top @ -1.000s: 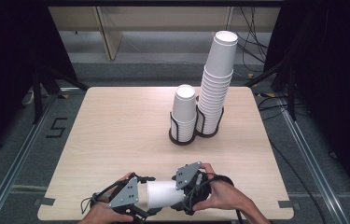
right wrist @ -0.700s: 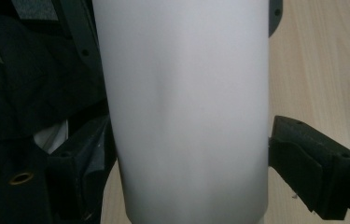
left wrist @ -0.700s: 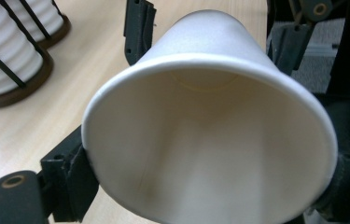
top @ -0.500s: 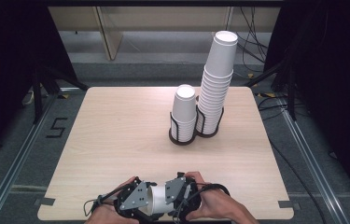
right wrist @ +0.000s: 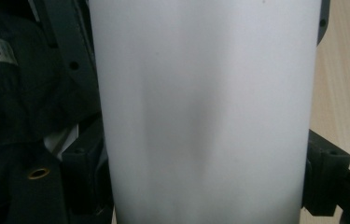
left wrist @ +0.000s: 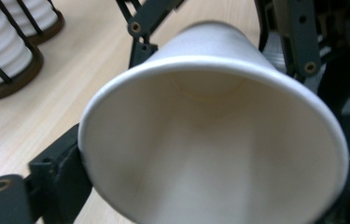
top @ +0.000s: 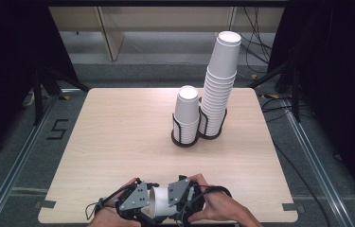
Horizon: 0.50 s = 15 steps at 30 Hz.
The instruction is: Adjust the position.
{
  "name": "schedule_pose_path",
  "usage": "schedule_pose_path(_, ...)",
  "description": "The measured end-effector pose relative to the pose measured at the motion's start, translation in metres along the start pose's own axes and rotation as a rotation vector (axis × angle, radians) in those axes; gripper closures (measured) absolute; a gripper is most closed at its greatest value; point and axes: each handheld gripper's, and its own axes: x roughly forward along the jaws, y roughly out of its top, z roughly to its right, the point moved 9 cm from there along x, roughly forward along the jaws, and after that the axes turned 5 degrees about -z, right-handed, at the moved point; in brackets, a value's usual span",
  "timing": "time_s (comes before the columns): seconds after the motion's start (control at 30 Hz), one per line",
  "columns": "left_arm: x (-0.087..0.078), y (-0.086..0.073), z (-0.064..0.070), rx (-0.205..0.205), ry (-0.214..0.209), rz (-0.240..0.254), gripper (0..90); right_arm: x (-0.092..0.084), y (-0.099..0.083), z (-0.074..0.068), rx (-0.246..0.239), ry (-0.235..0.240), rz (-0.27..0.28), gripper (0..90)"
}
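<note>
You are holding a white paper cup (top: 161,202) lying sideways between both claws at the six o'clock edge of the pale wooden desk (top: 118,137). Your right claw (top: 181,198) is clamping the cup's body from both sides, while your left claw (top: 135,203) has just been opening, its jaws now sitting beside the rim (left wrist: 210,70) with the cup between them; whether they are pressing it you cannot tell. If you are squeezing too hard on the right, the thin wall may be buckling; if too lightly, the cup could be slipping out. The right gripper view is too close to the cup (right wrist: 200,112) to judge contact, and your hands are cut off at the frame's bottom edge.
</note>
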Motion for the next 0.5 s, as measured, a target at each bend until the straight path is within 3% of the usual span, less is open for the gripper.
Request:
schedule_pose_path(0.03, -0.001, 0.002, -0.002, -0.028, 0.003, 0.031, 5.6, -0.001, 0.002, 0.004, -0.029, 0.006, 0.032, 21.8)
schedule_pose_path(0.07, -0.001, 0.002, -0.002, -0.028, 0.003, 0.031, 5.4, -0.004, 0.001, 0.006, -0.01, 0.012, 0.05, 21.8)
schedule_pose_path(0.1, -0.003, 0.007, -0.005, -0.075, -0.011, 0.101, 6.0, -0.006, 0.0, 0.008, 0.011, 0.016, 0.068, 22.0)
schedule_pose_path(0.17, -0.005, 0.008, -0.007, -0.089, -0.016, 0.113, 6.4, -0.01, -0.001, 0.014, 0.028, 0.023, 0.115, 22.1)
schedule_pose_path(0.2, -0.007, 0.01, -0.009, -0.117, -0.02, 0.15, 6.4, -0.013, -0.001, 0.013, 0.05, 0.035, 0.132, 22.1)
schedule_pose_path(0.4, -0.012, 0.012, -0.015, -0.158, -0.026, 0.193, 7.0, -0.018, -0.002, 0.019, 0.084, 0.044, 0.188, 22.1)
schedule_pose_path(0.5, -0.017, 0.011, -0.019, -0.179, -0.02, 0.221, 13.9, -0.021, -0.008, 0.027, 0.122, 0.022, 0.204, 22.0)
